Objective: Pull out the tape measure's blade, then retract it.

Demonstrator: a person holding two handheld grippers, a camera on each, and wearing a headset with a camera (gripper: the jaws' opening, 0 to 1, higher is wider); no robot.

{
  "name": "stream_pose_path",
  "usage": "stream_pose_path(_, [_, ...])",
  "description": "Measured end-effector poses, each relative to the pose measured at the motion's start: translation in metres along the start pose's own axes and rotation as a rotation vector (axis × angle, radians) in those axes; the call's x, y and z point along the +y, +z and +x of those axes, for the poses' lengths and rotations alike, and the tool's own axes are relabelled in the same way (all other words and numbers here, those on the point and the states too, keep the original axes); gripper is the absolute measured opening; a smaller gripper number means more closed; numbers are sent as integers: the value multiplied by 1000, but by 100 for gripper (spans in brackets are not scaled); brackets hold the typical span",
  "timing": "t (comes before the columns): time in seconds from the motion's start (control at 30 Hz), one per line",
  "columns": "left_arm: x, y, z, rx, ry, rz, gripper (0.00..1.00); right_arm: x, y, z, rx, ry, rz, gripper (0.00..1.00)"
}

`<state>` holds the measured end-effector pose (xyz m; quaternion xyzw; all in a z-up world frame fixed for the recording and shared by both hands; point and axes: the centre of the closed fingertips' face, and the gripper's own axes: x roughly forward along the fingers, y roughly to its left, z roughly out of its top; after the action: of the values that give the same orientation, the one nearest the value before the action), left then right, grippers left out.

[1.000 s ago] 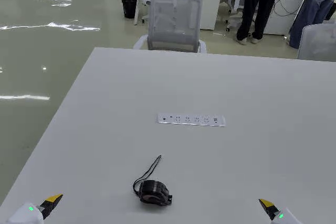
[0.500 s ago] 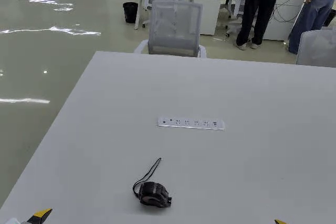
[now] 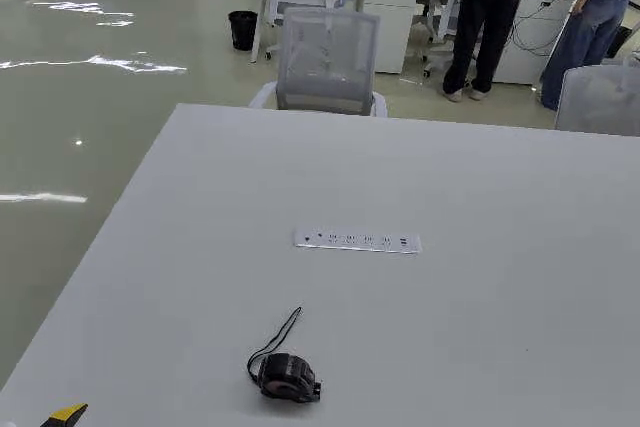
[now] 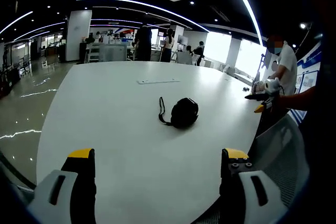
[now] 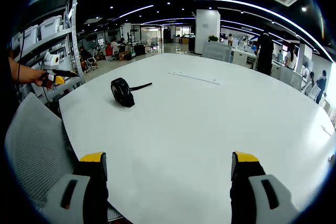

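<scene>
Jaws of the left claw (image 4: 158, 153) stand wide apart in the left gripper view. They are yellow-tipped and released, with nothing but the bare white surface (image 4: 105, 108) between them. In the head view one yellow tip pokes in at the bottom left corner, at the near edge of the surface.

To the right of that tip and further in lies the tape measure (image 3: 286, 378) — a small, rounded black case resting on the surface, left of the middle and near the front edge. A greyish ring shows on its upturned face. A thin black wrist strap (image 3: 278, 334) loops out of the case's left side and trails away toward the far edge. The blade is not yet drawn out. Neither claw touches the case; both are well apart from it. It sits ahead and a little right of centre in the left gripper view, and ahead on the left in the right gripper view.

Beyond the strap, a white power strip (image 3: 357, 242) lies flat on the surface, and a grey mesh chair (image 3: 326, 57) stands at the far edge.

On the right, the right claw (image 5: 169, 156) is likewise released — its yellow-tipped jaws are spread wide over bare surface in its own view. In the left gripper view it appears at the right, held in a hand just off the surface's edge. Two people (image 3: 490, 17) stand by a far desk at the upper right of the head view.
</scene>
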<state>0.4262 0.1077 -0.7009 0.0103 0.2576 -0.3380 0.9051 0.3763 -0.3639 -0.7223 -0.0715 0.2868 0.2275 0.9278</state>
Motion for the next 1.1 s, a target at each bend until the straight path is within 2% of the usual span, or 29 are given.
stream_pose_path(0.2, [0,-2,0,8,-4,-1,99,2,-8,0,24,6,2,100])
stream_pose_path(0.67, [-4,-2,6,6,-14,-8,99,4,-13,-1,26,4,1,100])
stream_pose_path(1.1, [-2,-1,8,4,-11,-14,99,6,-19,-1,33,6,11,100])
